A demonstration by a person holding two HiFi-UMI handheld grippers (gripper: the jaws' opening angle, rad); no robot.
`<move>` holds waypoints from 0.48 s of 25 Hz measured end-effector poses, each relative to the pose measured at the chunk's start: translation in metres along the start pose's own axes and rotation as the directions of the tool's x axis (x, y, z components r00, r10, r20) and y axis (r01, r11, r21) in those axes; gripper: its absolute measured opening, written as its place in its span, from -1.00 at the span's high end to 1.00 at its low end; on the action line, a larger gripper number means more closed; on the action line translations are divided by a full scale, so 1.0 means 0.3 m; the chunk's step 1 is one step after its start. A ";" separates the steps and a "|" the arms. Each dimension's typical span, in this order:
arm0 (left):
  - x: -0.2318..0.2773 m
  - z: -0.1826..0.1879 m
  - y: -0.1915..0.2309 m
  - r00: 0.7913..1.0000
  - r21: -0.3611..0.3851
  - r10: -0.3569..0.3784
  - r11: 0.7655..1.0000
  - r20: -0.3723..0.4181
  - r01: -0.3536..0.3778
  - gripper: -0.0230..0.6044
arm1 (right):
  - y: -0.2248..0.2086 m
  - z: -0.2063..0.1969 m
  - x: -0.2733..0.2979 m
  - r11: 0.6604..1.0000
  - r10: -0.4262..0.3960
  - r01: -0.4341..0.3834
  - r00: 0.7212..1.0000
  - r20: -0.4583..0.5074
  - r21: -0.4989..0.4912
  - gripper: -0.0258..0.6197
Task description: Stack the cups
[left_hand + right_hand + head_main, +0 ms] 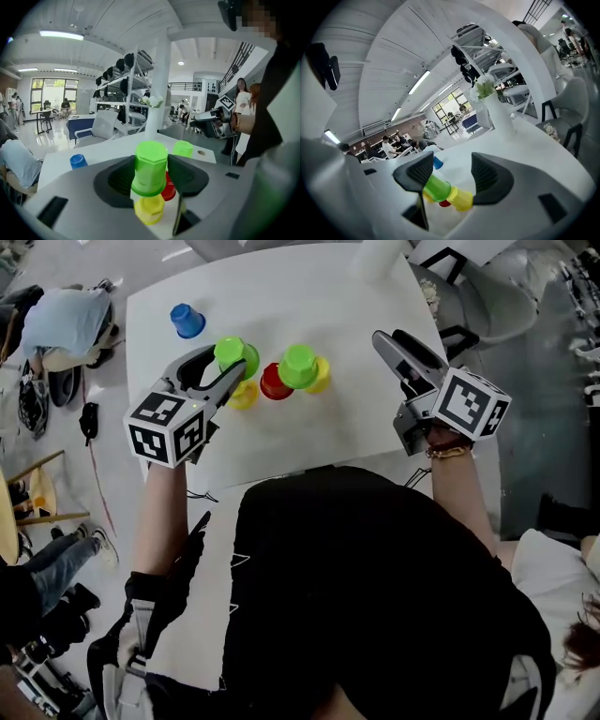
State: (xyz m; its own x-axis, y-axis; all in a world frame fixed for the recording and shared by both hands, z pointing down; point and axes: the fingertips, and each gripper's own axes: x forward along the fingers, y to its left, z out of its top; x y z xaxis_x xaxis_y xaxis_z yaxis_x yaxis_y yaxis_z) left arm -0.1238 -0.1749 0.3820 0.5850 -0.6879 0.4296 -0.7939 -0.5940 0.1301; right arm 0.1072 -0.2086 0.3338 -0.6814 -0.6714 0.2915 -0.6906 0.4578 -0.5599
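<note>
Early days imo: my left tongs (228, 364) are clamped on a green cup (150, 167), held up off the worktop (309, 442) over a yellow cup (149, 209). Right tongs (452, 174) gape wide, empty. Red cup (272, 383), blue cup (187, 321) and the rest look unstacked.

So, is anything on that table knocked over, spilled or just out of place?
Nothing is spilled, tipped or broken; every cup is mouth down. The only stray is the blue cup, alone near the table's far left corner, apart from the red, yellow and green cluster. The left gripper holds one green cup.
</note>
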 end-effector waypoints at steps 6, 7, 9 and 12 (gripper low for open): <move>0.013 -0.025 -0.048 0.998 0.019 -0.050 0.999 -0.036 0.051 0.20 | 0.002 -0.011 0.006 1.000 0.008 -0.008 1.000 -0.009 -0.001 0.13; 0.013 -0.028 -0.050 0.998 0.019 -0.054 0.998 -0.040 0.055 0.20 | 0.003 -0.013 0.007 1.000 0.009 -0.009 1.000 -0.011 0.000 0.13; 0.013 -0.035 -0.053 0.997 0.021 -0.059 0.998 -0.050 0.060 0.20 | 0.002 -0.018 0.008 1.000 0.008 -0.008 1.000 -0.013 0.003 0.13; 0.011 -0.047 -0.053 0.996 0.024 -0.060 0.998 -0.065 0.061 0.19 | 0.003 -0.022 0.007 1.000 0.008 -0.008 1.000 -0.015 0.007 0.13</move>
State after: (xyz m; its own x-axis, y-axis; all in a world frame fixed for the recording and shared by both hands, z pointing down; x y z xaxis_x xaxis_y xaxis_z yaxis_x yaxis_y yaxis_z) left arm -0.1116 -0.1617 0.3940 0.6193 -0.6228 0.4781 -0.7524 -0.6448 0.1347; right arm 0.1036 -0.2058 0.3390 -0.6905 -0.6590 0.2982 -0.6833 0.4590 -0.5678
